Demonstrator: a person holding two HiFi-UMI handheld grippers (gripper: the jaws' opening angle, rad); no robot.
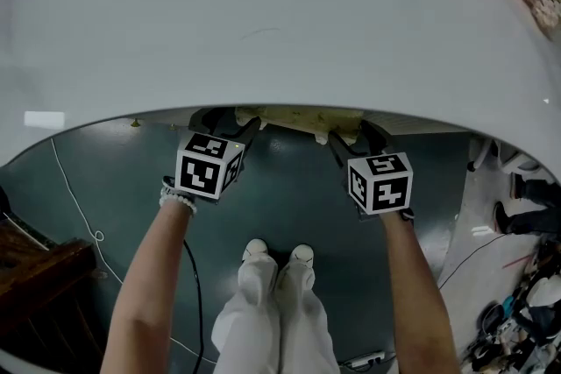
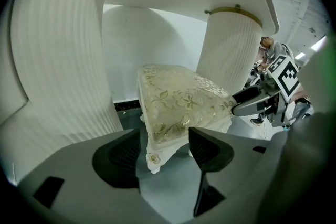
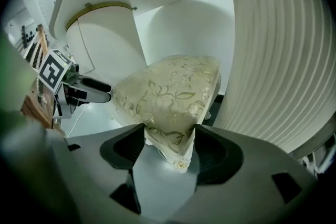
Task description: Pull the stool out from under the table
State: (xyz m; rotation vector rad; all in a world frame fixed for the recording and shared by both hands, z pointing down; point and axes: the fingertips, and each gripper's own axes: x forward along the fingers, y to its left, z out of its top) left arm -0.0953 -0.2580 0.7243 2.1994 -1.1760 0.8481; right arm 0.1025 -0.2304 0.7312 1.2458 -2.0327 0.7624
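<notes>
Straddling stool [image 2: 178, 97] corners under the table [image 1: 280, 31] edge, left gripper [image 2: 164, 147] and right gripper [image 3: 168, 147] show fingers spread.

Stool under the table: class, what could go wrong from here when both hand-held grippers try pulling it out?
1. The left hand-held gripper and right hand-held gripper stand open around only padded corners of the stool; closing there might slip off the fabric.
2. Fluted table legs flank the stool; an uneven pull could swing it into one.
</notes>
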